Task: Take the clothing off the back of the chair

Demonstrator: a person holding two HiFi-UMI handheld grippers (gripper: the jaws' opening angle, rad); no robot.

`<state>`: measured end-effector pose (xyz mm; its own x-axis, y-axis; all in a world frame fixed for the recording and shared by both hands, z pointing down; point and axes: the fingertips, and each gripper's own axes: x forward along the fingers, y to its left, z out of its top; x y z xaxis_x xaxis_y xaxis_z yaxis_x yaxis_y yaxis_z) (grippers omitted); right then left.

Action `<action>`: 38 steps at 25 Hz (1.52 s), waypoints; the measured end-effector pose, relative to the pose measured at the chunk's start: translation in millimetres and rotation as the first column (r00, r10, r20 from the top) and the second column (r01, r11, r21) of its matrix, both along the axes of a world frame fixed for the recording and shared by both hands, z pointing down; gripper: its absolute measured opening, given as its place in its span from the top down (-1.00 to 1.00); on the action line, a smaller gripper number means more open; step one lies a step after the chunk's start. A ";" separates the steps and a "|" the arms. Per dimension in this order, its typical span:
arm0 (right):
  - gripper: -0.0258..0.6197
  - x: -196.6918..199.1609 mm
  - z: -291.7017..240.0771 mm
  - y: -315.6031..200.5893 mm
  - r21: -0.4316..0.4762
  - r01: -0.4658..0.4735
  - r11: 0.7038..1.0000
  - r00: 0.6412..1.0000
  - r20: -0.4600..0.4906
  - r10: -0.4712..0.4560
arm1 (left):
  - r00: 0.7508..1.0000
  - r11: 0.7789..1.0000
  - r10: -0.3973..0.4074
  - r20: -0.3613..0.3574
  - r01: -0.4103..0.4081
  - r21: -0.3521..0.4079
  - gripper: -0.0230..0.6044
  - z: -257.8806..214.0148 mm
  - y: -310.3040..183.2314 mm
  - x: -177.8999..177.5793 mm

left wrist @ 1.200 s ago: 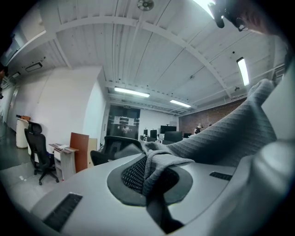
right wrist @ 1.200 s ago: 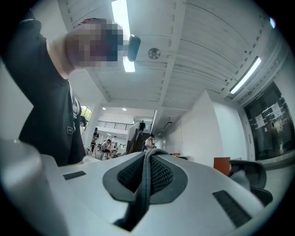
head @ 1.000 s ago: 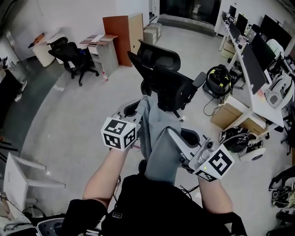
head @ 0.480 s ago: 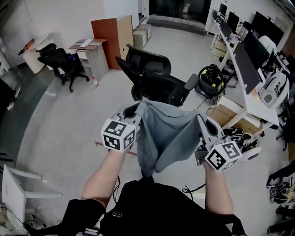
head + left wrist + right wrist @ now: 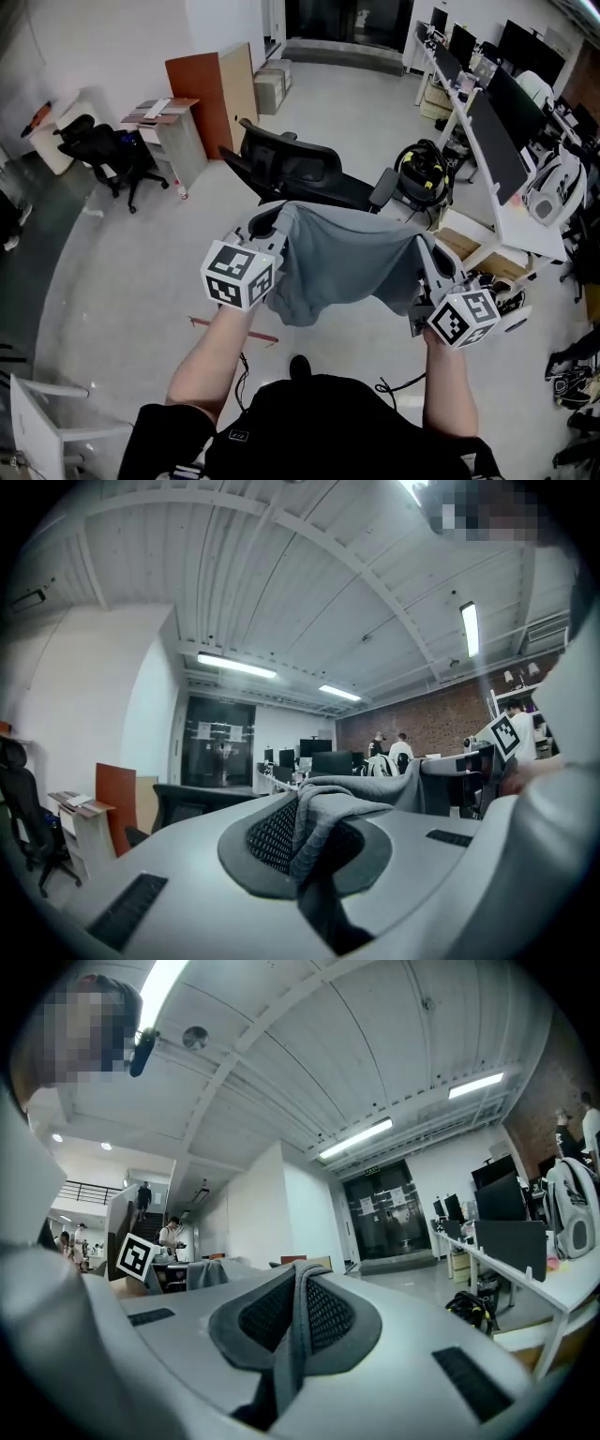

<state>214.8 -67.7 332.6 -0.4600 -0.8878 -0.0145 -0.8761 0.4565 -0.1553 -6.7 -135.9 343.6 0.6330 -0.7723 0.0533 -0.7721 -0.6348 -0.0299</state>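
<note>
A grey garment [image 5: 342, 262] hangs stretched in the air between my two grippers, clear of the black office chair [image 5: 300, 173] behind it. My left gripper [image 5: 274, 225] is shut on the garment's left edge; in the left gripper view the grey cloth [image 5: 323, 808] is pinched between the pads. My right gripper [image 5: 422, 258] is shut on the right edge, and a fold of grey cloth [image 5: 295, 1321] runs between its pads in the right gripper view. The chair's backrest is bare.
A vacuum-like black and yellow machine [image 5: 420, 169] and a cardboard box [image 5: 464, 239] stand right of the chair. Desks with monitors [image 5: 497, 122] line the right side. A second black chair [image 5: 94, 150] and a small cabinet [image 5: 169, 127] stand at the left.
The garment was bunched and draped between close-set grippers; my right gripper has swung out to the right and the cloth is now spread wide and lifted away from the chair.
</note>
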 end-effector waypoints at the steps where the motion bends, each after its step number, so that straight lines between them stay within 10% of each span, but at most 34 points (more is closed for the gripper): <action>1: 0.86 0.4 0.1 -5.9 0.000 -0.007 1.000 1.000 -0.001 0.007 | 1.000 1.000 0.009 -0.002 -0.009 0.008 0.91 -3.4 -6.6 0.2; 27: 0.86 57.5 -14.8 -81.2 0.055 0.144 0.988 0.989 0.012 -0.145 | 0.991 0.994 -0.106 -0.080 0.102 -0.044 0.91 -1.1 -63.0 57.3; 38: 0.86 75.2 8.2 -95.6 0.017 0.097 0.995 0.994 -0.043 -0.096 | 0.989 0.989 -0.144 0.025 0.145 -0.034 0.91 21.7 -71.6 71.2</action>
